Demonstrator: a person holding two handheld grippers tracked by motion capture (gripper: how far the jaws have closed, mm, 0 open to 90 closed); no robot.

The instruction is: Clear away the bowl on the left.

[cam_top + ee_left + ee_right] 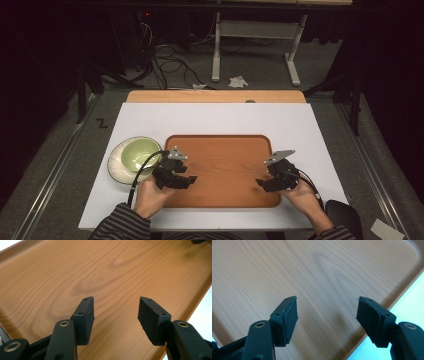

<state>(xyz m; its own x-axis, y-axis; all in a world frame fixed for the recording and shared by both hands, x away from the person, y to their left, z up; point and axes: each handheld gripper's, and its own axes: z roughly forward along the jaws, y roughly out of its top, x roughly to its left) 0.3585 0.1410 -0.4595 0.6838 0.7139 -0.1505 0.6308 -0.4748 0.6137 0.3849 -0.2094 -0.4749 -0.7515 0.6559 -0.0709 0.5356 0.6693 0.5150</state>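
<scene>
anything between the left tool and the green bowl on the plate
Nothing visible does. The left tool hangs open over the wooden tray, and the green bowl on its plate sits just beside the tray's left edge, apart from it.

A bowl [139, 152] on a plate [116, 162] lies just left of the tray [225, 165].

The wooden tray [225, 167] lay flat on the white table [215, 117], long side toward the person. It was a warm orange-brown rectangle with rounded corners, a low raised rim and visible grain, its surface bare in the middle.
</scene>
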